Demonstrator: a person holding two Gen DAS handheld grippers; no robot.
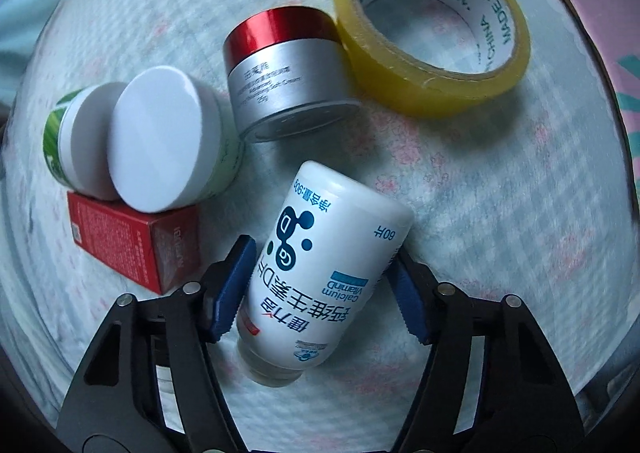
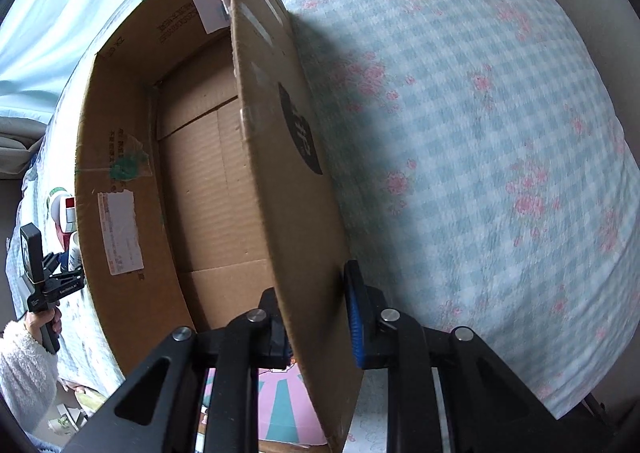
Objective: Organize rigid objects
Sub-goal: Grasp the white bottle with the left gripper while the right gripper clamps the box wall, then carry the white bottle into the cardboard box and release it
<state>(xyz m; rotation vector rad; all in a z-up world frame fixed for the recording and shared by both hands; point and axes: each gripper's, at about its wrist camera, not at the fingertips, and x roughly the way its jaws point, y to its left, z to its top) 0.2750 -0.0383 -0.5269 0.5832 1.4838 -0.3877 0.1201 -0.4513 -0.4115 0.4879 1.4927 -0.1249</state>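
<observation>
The open brown cardboard box (image 2: 208, 181) sits on the blue-and-white checked floral cloth (image 2: 480, 113), nothing showing on its bare floor, though the near corner hides behind the right gripper (image 2: 316, 317), clenched on the box's side wall. Outside the box, the left gripper (image 1: 320, 293) straddles the lying white calcium bottle (image 1: 320, 273), its blue pads right against the sides; contact is hard to confirm. Beyond lie a silver jar with a red lid (image 1: 284, 81) tipped over, a yellow tape roll (image 1: 432, 25), two white-lidded jars (image 1: 160, 141) and a red carton (image 1: 136, 241), partly covered.
</observation>
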